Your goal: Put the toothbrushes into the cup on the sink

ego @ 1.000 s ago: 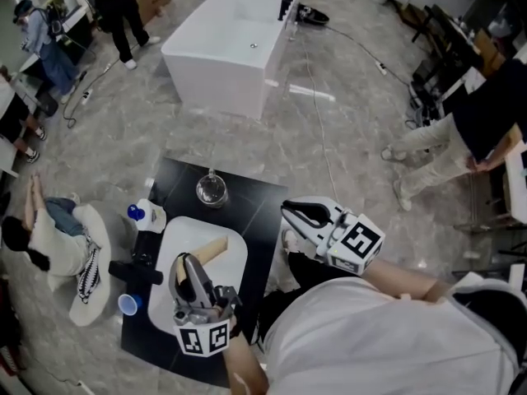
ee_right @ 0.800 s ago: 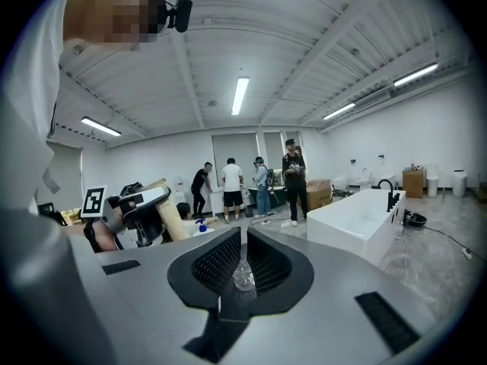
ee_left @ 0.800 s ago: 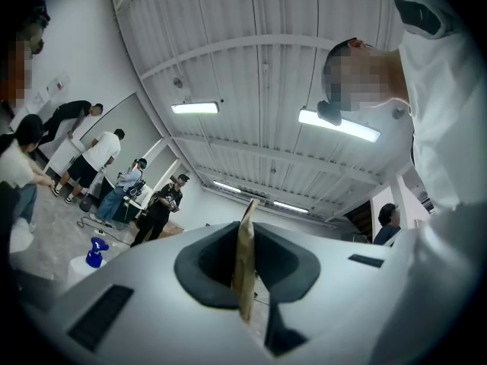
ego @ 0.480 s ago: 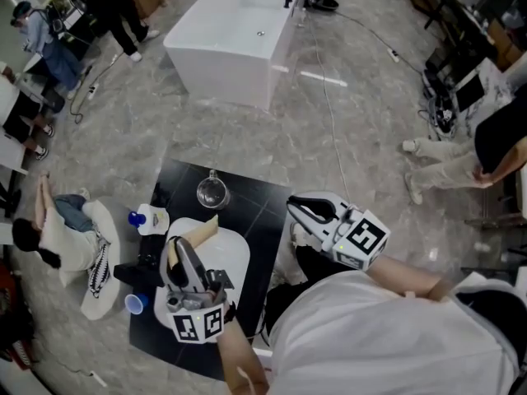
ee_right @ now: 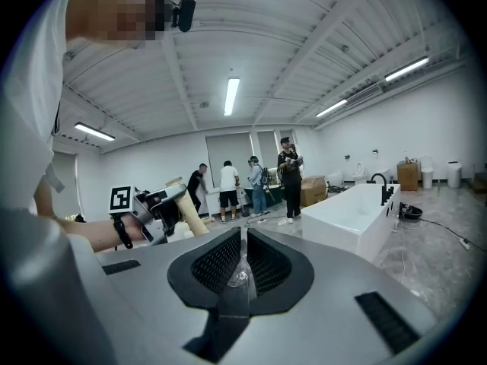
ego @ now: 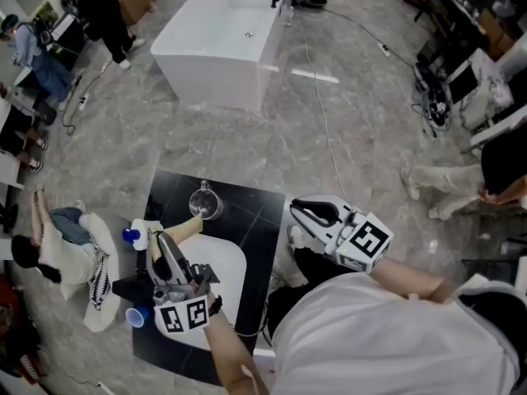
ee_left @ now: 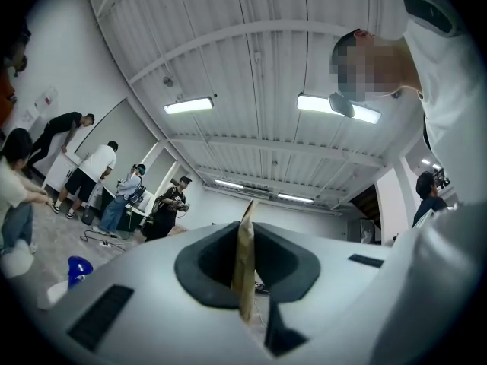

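**A:** What is the left gripper (ee_left: pixel 245 243) doing?

**B:** Its jaws are pinched onto a tan toothbrush pack (ee_left: pixel 244 276). The pack is a thin, flat strip standing on edge between them. From the head view, it sticks out past the fingertips and slants up and to the right.

**A:** And where does the pack end?

**B:** Its far end is just beside the glass cup (ego: pixel 203 202), not inside it. I can't tell whether they touch.

**A:** Where is the cup?

**B:** It stands upright on the black counter (ego: pixel 257 214), just behind the white sink (ego: pixel 237 263). The left gripper is over the sink's left rim.

**A:** What about the right gripper (ee_right: pixel 242 258)?

**B:** Its jaws are drawn together, with a small clear sliver (ee_right: pixel 238 277) caught between them. I can't make out what the sliver is. From the head view, this gripper is off the counter's right edge, close to the person's white shirt and well apart from the cup.

**A:** Is there anything else on the counter?

**B:** A bottle with a blue cap (ego: pixel 135 235) is at the left edge, near the pack. A blue cup (ego: pixel 136 315) is further toward the person, beside the left gripper's marker cube.

**A:** And beyond the counter?

**B:** There is a grey marble floor, with a white bathtub (ego: pixel 224 41) well behind the counter. A person is sitting on the floor at the left (ego: pixel 51 247), and others are standing further off.
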A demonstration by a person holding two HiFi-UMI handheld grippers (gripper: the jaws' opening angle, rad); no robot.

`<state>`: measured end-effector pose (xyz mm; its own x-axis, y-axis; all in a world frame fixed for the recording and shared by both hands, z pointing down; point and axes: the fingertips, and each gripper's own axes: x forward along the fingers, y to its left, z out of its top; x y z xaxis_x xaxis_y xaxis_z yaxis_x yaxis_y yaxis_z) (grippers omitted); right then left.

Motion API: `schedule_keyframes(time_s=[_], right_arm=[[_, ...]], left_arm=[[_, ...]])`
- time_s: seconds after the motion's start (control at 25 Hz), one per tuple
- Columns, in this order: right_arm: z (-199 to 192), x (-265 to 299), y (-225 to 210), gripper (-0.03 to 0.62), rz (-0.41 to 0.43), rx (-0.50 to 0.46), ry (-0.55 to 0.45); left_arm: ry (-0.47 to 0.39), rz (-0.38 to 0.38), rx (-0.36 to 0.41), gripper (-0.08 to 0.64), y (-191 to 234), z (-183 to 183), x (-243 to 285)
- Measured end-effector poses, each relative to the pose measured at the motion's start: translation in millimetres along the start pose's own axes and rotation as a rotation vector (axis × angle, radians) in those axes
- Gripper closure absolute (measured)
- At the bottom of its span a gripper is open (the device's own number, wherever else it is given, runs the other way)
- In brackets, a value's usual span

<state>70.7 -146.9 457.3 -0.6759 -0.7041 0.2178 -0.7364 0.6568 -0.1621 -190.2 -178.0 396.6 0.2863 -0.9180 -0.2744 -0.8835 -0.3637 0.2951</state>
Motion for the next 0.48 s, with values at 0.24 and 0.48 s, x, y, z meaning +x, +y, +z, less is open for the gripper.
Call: schedule_keyframes(time_s=[0.24, 0.48], right_arm=[[4, -7, -10, 0.541, -0.033, -0.003, -0.004], [-1, -13, -11, 0.541, -0.054, -0.008, 0.026]], left_arm=[[0.019, 0.024, -0.009, 0.532, 16, -17, 9], [0.053, -0.031, 0.069, 0.532, 7, -34, 21]])
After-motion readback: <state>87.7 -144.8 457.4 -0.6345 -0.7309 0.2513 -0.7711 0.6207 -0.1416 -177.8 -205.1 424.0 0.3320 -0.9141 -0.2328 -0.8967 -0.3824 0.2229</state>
